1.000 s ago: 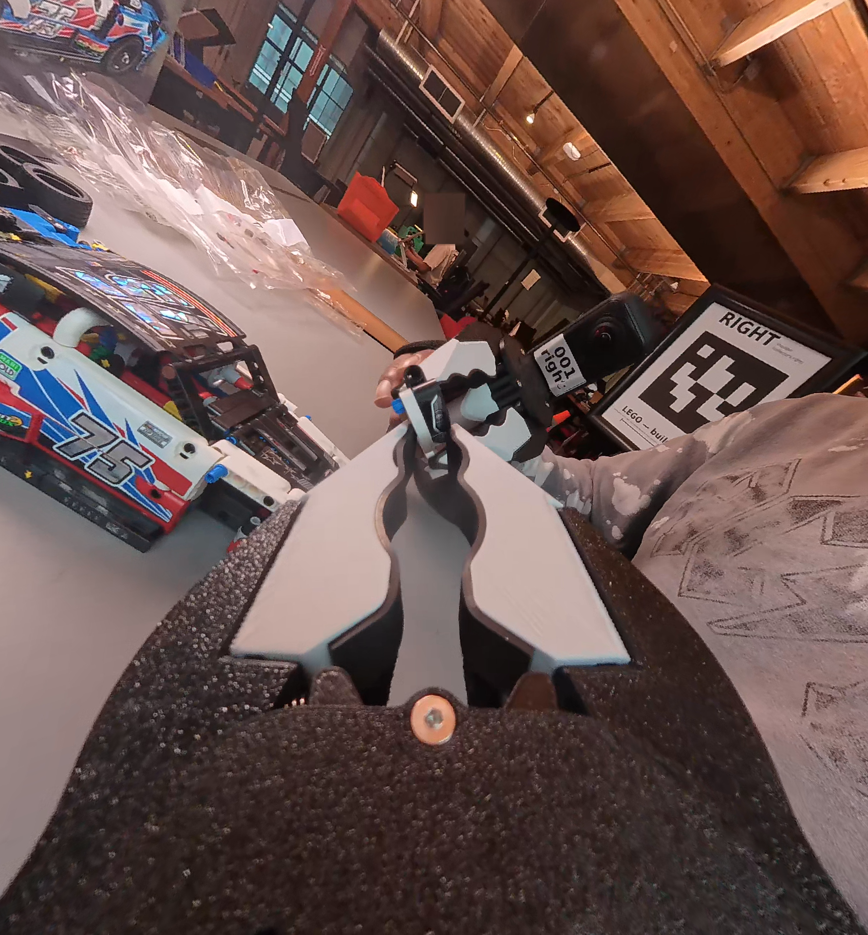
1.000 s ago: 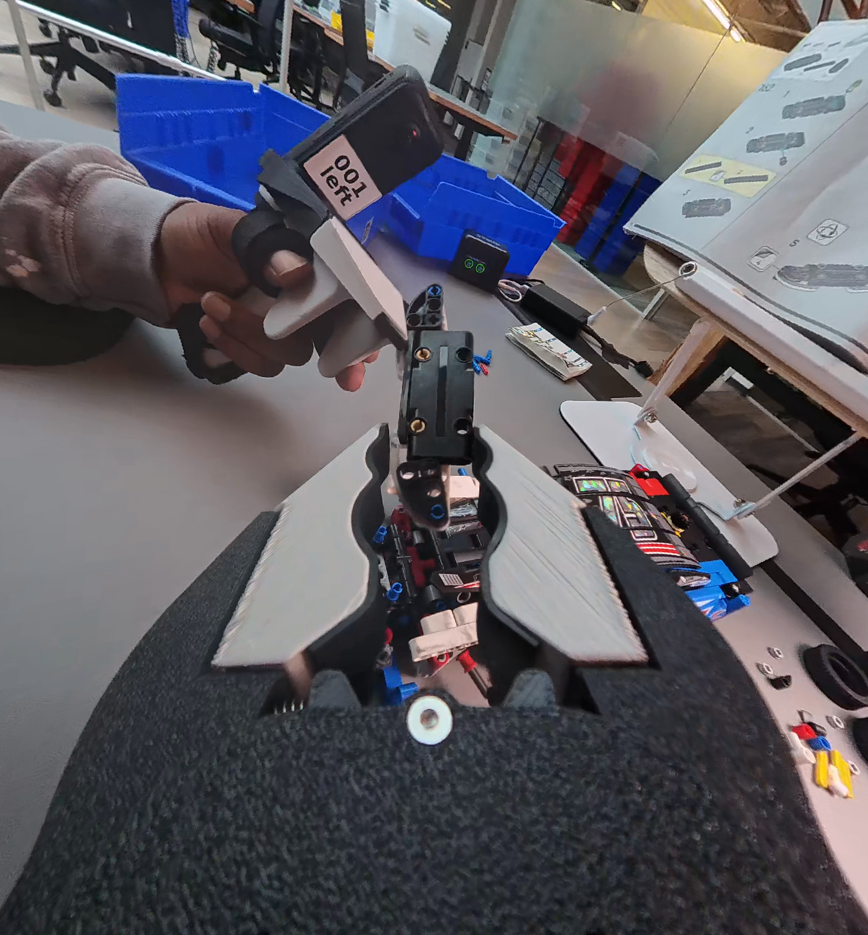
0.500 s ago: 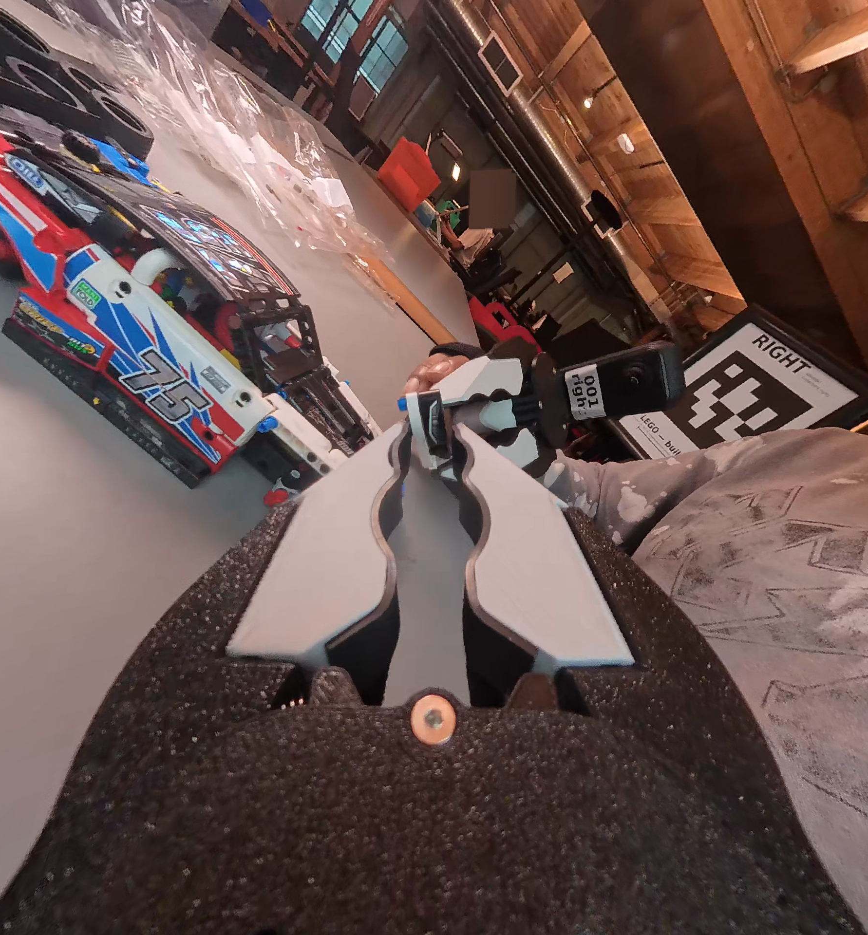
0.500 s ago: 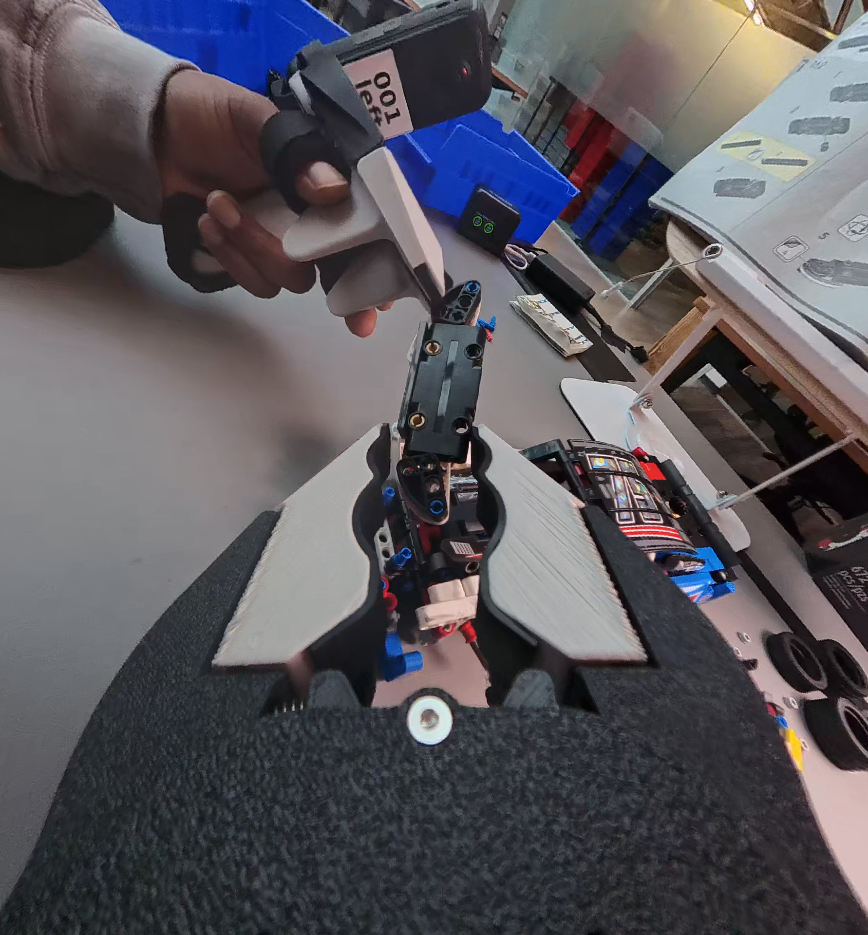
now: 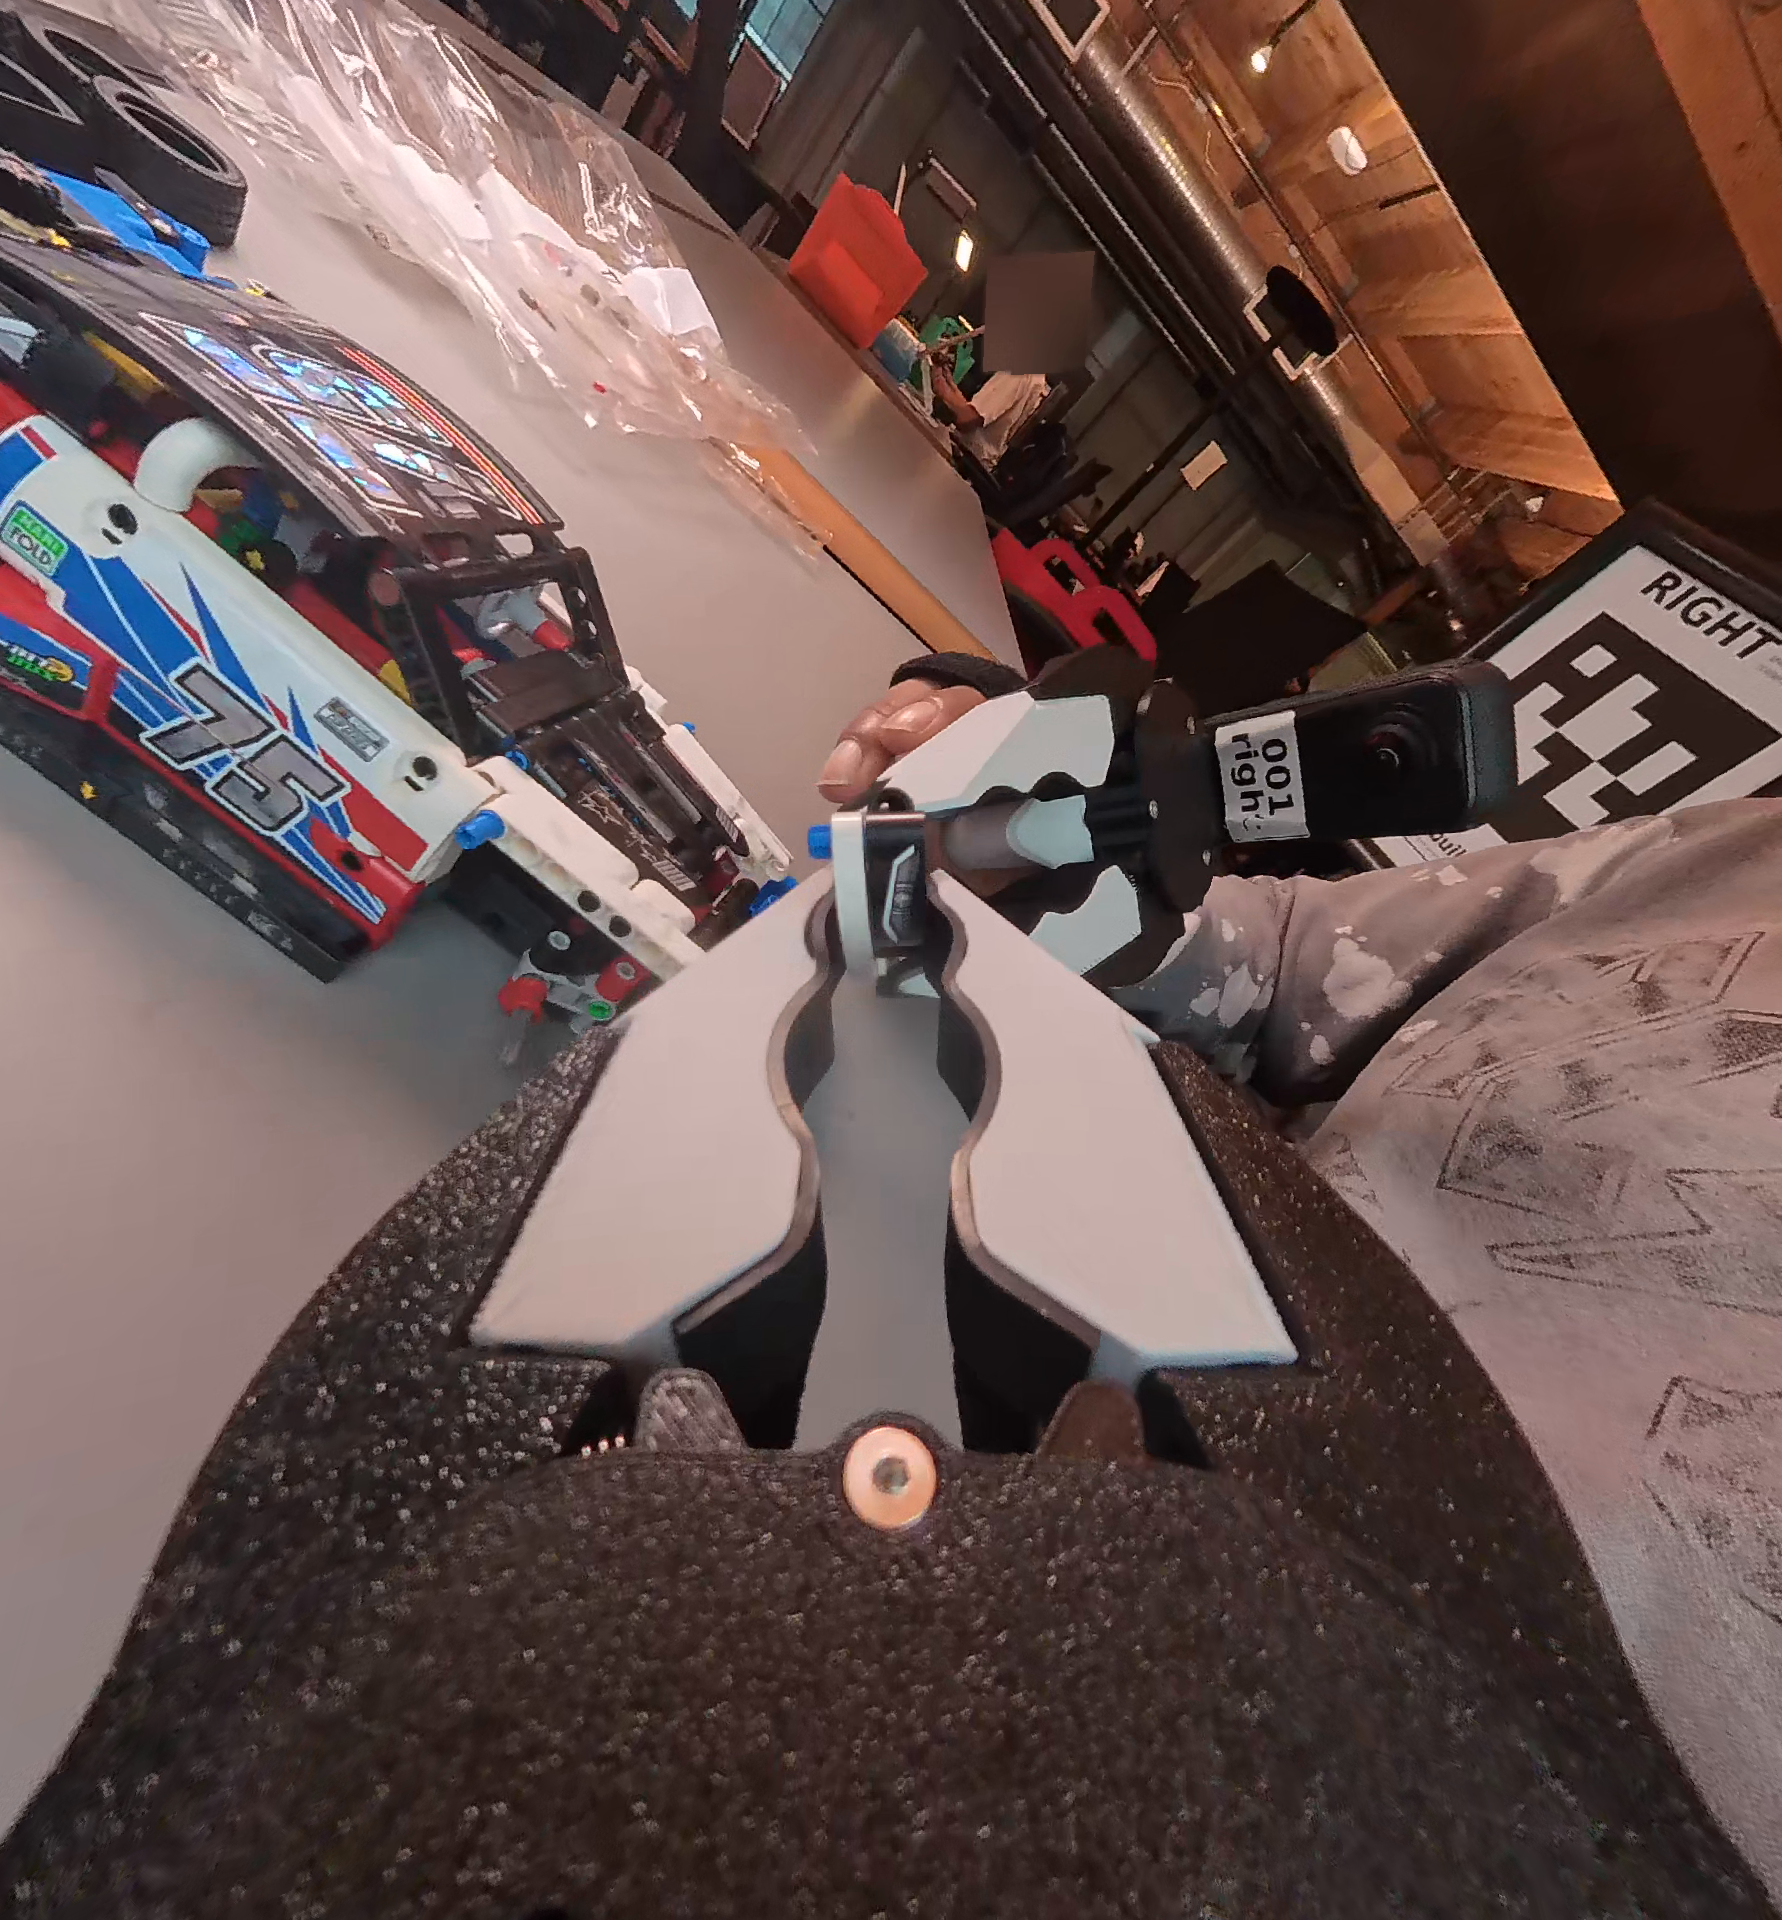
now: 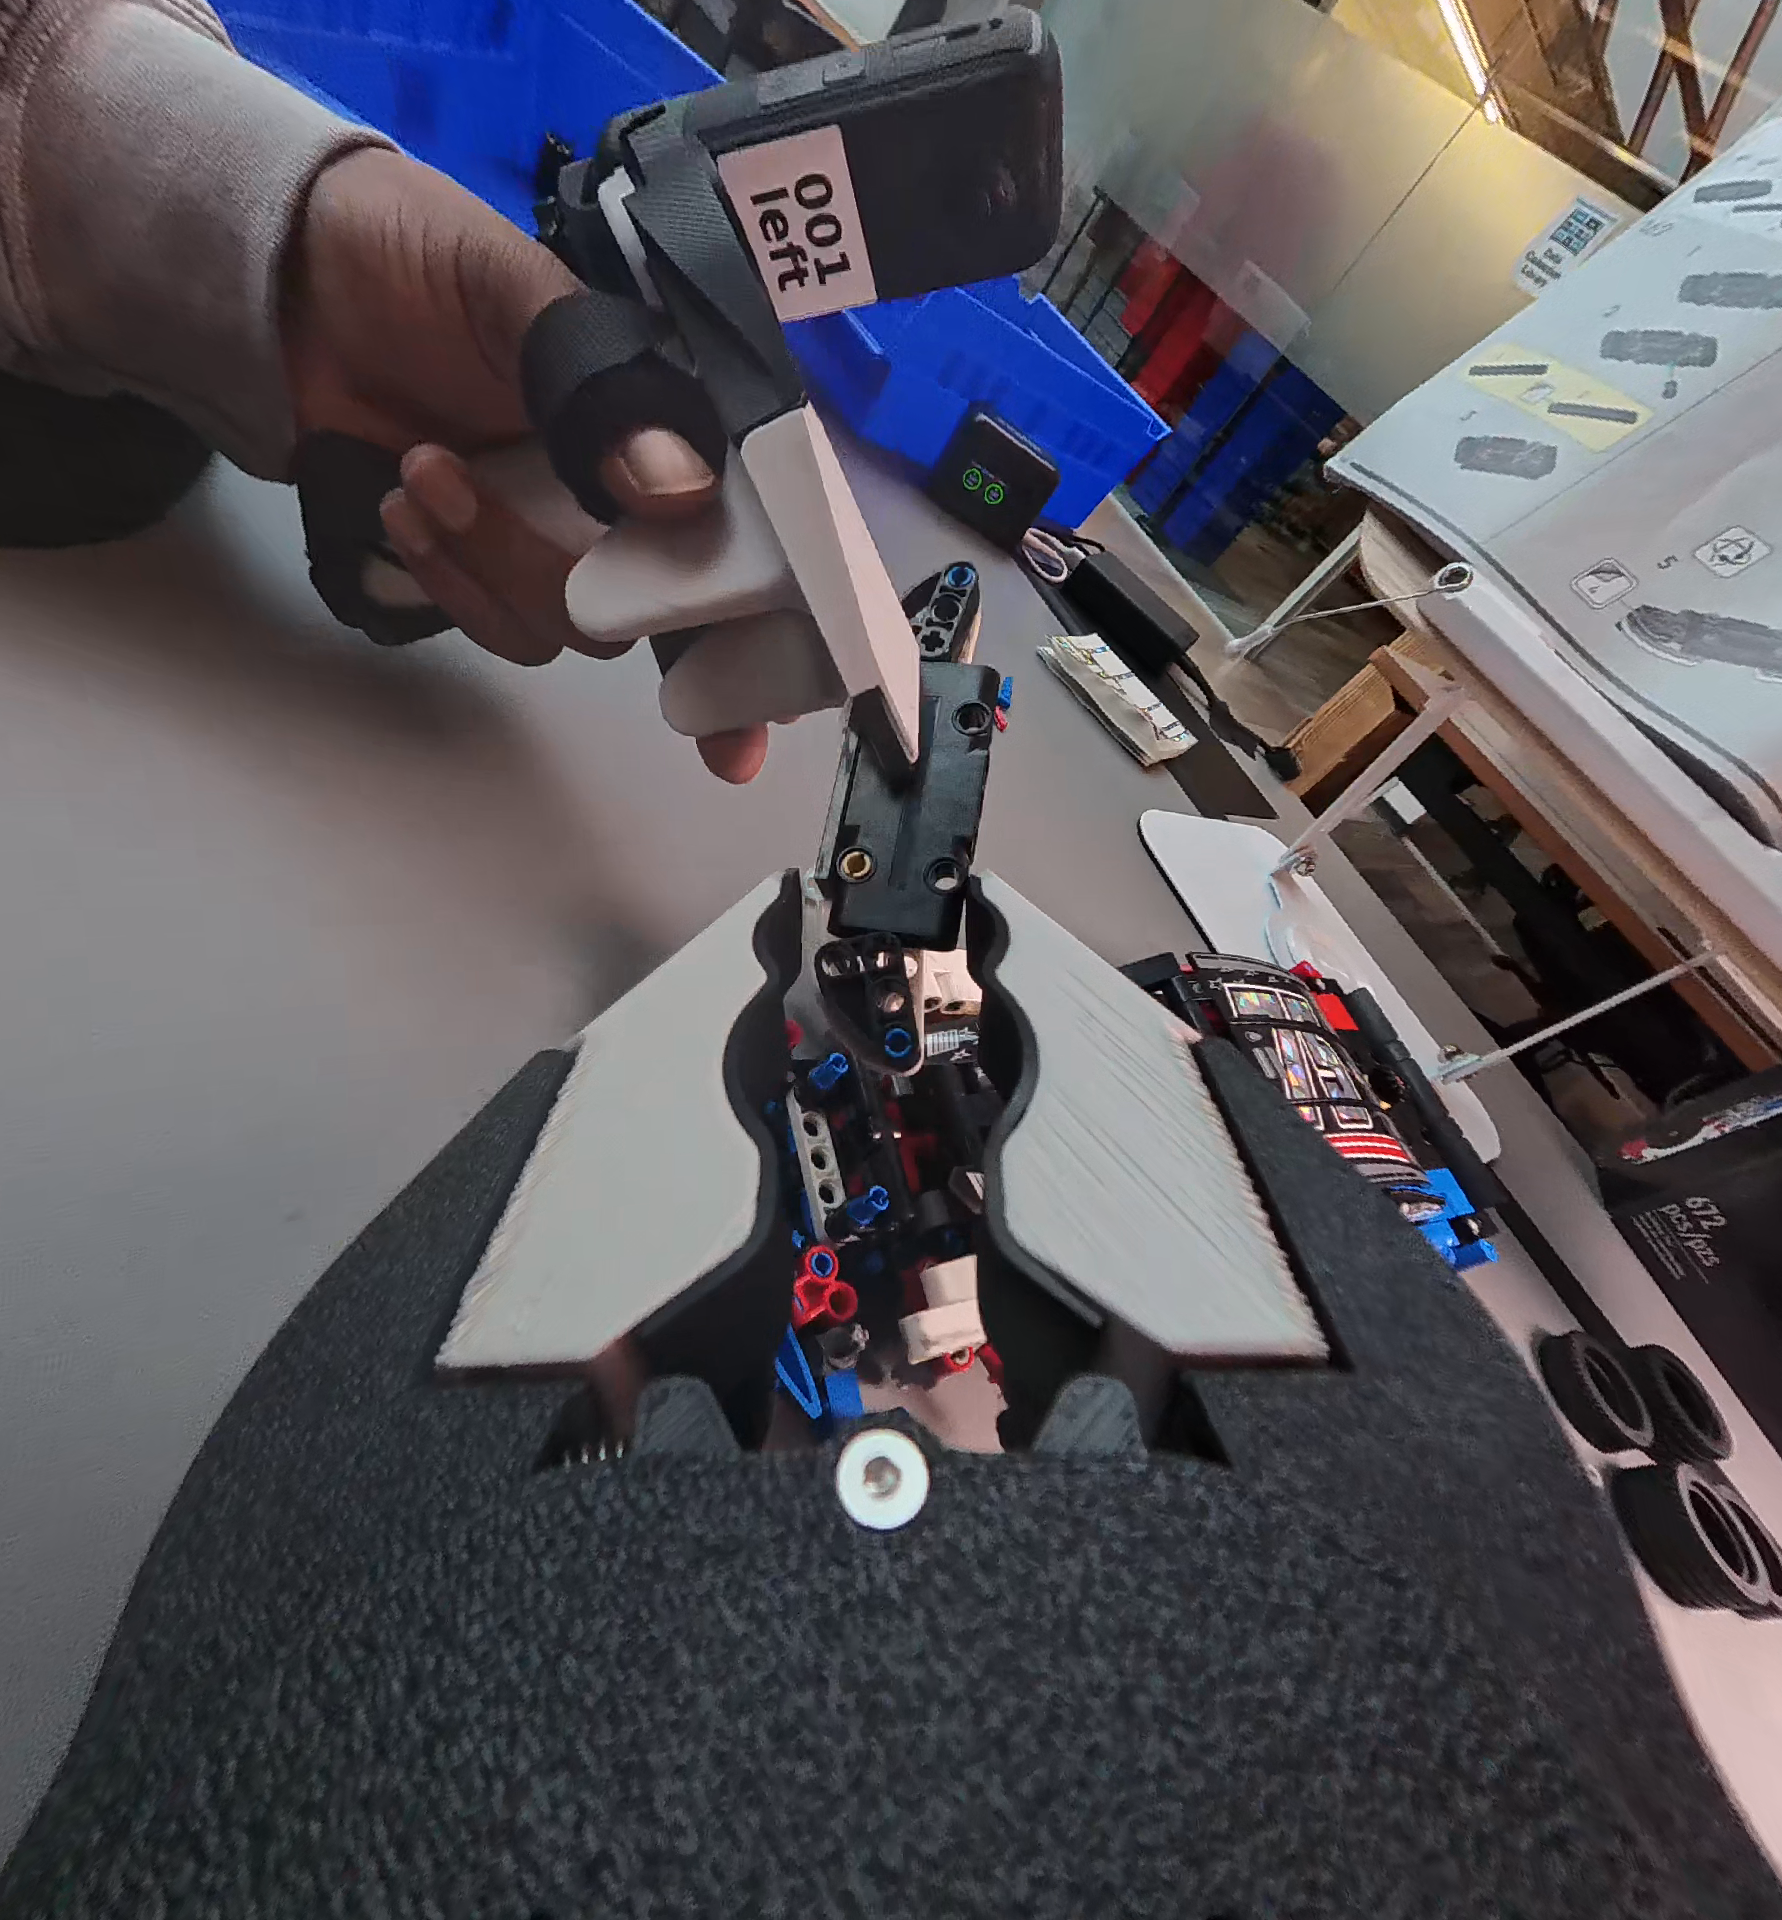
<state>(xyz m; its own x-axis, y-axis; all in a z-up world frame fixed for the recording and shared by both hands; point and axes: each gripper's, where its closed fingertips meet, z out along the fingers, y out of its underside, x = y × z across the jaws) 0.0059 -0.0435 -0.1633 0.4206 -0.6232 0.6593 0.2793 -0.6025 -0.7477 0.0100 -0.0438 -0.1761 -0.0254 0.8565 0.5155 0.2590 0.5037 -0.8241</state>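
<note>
**Entry: two hand-held tools, one shared part**

- Right tool (image 6: 882, 904): jaws clamped on the lower end of a black panel (image 6: 908, 821), held in the air just above the open tail of the toy car (image 5: 243, 665). The panel has round pin holes, a pale edge and a blue pin on one side. Smaller black links hang from its lower end.
- Left tool (image 5: 882, 914): jaws drawn together on the panel's upper end, one finger (image 6: 845, 582) flat on its face and the other hidden behind it. Both tools grip the same part, and it does not touch the car.
- Toy car: red, white and blue brick-built racer with a dark patterned roof, lying on the grey desk (image 5: 139, 1143). The rear frame is open, with loose red, blue and white bits showing just below the panel.
- Tyres (image 6: 1697, 1538): black and unmounted, near the car's side. More tyres (image 5: 170, 166) lie beyond its far end.
- Clear plastic bags (image 5: 554, 239): crumpled and spread well past the car.
- Instruction booklet (image 6: 1645, 416): open on a wire stand beside the car, with the stand's white base (image 6: 1230, 883) near the roof.
- Blue bins (image 6: 970, 364) and a small black box with green lights (image 6: 991, 483): well beyond the car.
- Framed black-and-white marker board (image 5: 1645, 727): off the desk, behind the right tool.
- A person's hand (image 6: 430, 416) and pale sleeve crowd the space above the car — otherwise the desk around it is bare.
</note>
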